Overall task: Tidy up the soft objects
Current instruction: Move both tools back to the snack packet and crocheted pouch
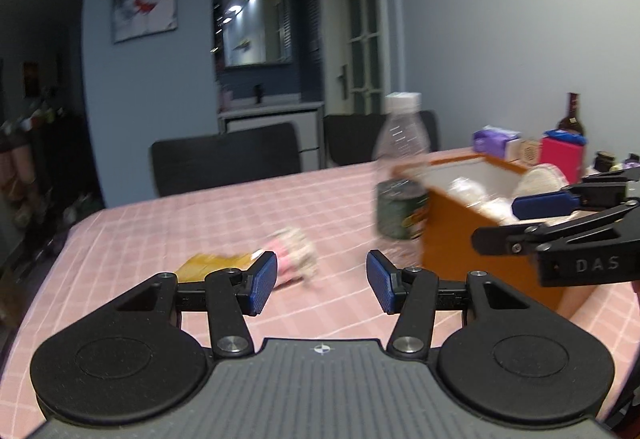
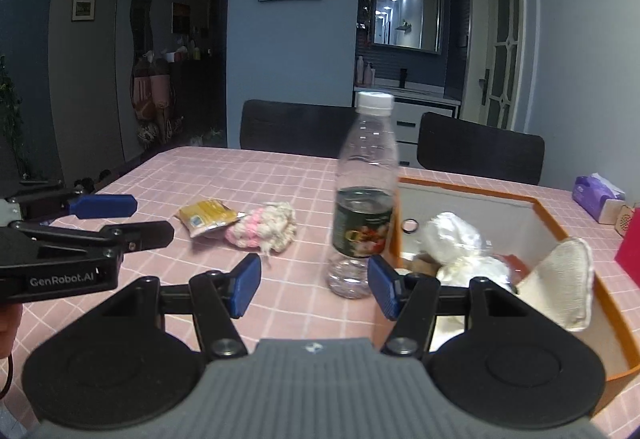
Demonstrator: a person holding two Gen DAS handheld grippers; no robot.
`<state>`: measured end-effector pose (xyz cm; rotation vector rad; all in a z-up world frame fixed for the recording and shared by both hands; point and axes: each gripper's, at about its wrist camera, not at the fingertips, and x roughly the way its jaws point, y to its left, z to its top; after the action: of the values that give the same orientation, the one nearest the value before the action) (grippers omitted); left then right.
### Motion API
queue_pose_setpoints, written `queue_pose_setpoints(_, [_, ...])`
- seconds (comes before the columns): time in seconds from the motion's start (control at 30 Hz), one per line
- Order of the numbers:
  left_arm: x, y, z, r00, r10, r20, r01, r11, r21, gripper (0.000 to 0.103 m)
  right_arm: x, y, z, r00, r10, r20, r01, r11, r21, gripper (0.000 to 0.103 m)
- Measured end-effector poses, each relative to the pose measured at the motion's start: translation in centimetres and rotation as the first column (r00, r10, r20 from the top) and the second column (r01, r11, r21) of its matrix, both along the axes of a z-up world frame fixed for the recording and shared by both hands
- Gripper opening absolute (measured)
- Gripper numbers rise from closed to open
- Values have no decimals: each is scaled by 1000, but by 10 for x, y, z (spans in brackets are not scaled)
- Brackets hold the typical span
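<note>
- Pink checked cloth covers the counter (image 2: 280, 175), with dark chairs and a blue wall behind.
- Your left claw (image 1: 322, 279) stands about half open with nothing between its pads, aimed at the soft things lying out on the cloth.
- Your right claw (image 2: 314, 289) is likewise parted and empty, with the bottle (image 2: 366, 199) just ahead of its right finger.
- Beyond the claws, the knit (image 2: 262, 225), a pink-and-cream yarn bundle, lies on the cloth left of the bottle, touching the yellow packet (image 2: 208, 217).
- Expect the knit to be light, squashy and loosely looped; take it across its thick middle so the pads bite into bulk, not a stray strand.
- Treat the packet as thin and probably slippery; pinching an edge looks safest.
- Mind the bottle: it looks nearly empty, so a brush would likely tip it.
- Right of the bottle, the orange box (image 2: 568, 223) already holds white soft items and a cream pad; it seems the place for the knit.
</note>
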<state>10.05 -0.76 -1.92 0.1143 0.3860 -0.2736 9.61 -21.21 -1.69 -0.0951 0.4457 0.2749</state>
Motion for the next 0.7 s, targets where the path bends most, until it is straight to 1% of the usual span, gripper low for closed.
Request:
queue_pose_setpoints(0.1, [5,22,-7,999,38,-32,-38,999,-2,61,7,23,-9,999,32,-1,-32,999,-2,59])
queue_pose_setpoints(0.2, [12,40,-12,996,63,-56,-63,998,-5,61,24,43,-23,998,44,-41,-43,999,9,58])
queue_pose_setpoints(0.3, [23,55,-18,995,64,-81,-65,998,-3,61,47,58,-37,996,51,-77,-50,999,11,56])
queue_pose_setpoints(0.33, [28,57,-21,994,58,-89,-57,998,10,61,55,62,-41,995,51,-89,-51,999,4,56])
queue_pose_setpoints(0.47, [55,56,-34,994,25,-108,-12,992,123,62,85,76,-57,990,60,-128,-60,998,-4,56])
queue_pose_setpoints(0.53, [68,54,-42,994,12,-113,6,987,163,62,101,80,-63,988,64,-144,-63,998,9,56])
queue_pose_setpoints(0.63, [87,50,-53,993,-5,-114,32,972,233,63,124,89,-70,981,66,-183,-65,998,15,56])
queue_pose_setpoints(0.7, [96,45,-60,994,-20,-109,51,956,290,67,138,92,-75,978,66,-199,-62,998,25,56])
